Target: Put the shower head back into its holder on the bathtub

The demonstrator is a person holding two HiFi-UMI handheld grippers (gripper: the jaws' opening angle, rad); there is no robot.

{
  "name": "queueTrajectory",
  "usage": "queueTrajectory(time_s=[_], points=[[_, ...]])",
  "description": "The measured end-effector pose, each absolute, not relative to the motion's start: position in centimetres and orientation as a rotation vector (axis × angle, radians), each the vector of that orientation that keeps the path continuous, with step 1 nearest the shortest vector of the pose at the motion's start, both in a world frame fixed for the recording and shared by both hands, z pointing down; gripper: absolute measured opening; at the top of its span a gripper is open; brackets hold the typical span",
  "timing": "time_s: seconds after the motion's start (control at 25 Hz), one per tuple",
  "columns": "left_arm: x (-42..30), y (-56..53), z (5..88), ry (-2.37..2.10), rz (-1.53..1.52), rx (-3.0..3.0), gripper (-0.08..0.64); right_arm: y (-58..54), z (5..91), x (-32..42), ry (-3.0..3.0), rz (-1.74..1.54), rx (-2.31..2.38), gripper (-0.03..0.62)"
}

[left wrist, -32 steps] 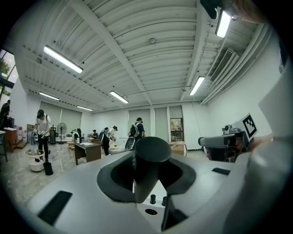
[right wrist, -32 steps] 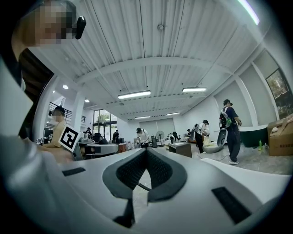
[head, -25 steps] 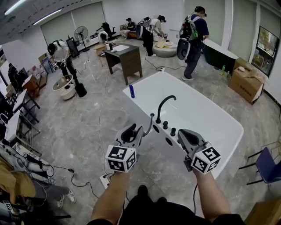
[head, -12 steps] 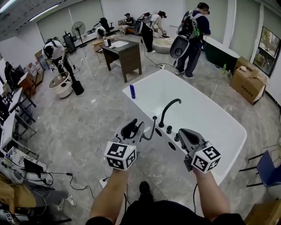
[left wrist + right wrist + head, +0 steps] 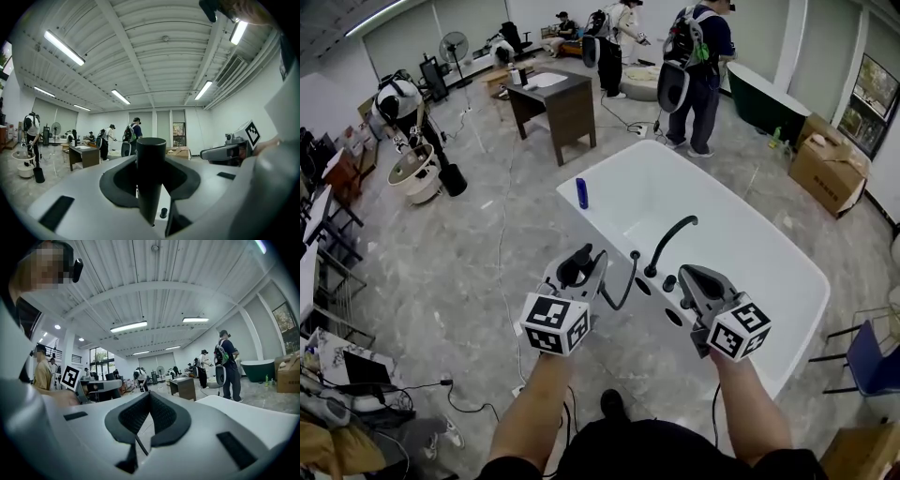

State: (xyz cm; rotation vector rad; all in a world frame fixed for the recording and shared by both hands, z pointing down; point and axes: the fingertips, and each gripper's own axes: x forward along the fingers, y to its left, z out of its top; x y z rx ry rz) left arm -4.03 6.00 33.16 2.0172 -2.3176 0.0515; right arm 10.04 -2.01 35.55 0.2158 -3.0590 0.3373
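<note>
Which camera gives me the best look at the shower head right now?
Left gripper view: the black shower head stands upright, close up, clamped between the left gripper's jaws. Head view shows it small, partly hidden by that gripper, its hose curving to the bathtub rim. Right gripper view doesn't show it clearly.

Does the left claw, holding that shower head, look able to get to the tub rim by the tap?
Probably yes. The left gripper, shut on the shower head, hangs right beside the bathtub rim near the tap; only the slack hose hangs between them.
</note>
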Motion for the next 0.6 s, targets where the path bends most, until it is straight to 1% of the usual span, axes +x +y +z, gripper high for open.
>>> queueTrajectory(time_s=[0.28, 0.6], points=[[-7.6, 6.2, 33.2, -2.309, 0.012, 2.027, 0.123, -2.1, 35.2, 6.5, -3.047, 0.312, 0.233, 0.012], [-9.0, 7.7, 33.0, -2.301, -0.013, 2.044, 0.123, -1.4, 34.7, 4.3, -3.036, 0.312, 0.237, 0.012]])
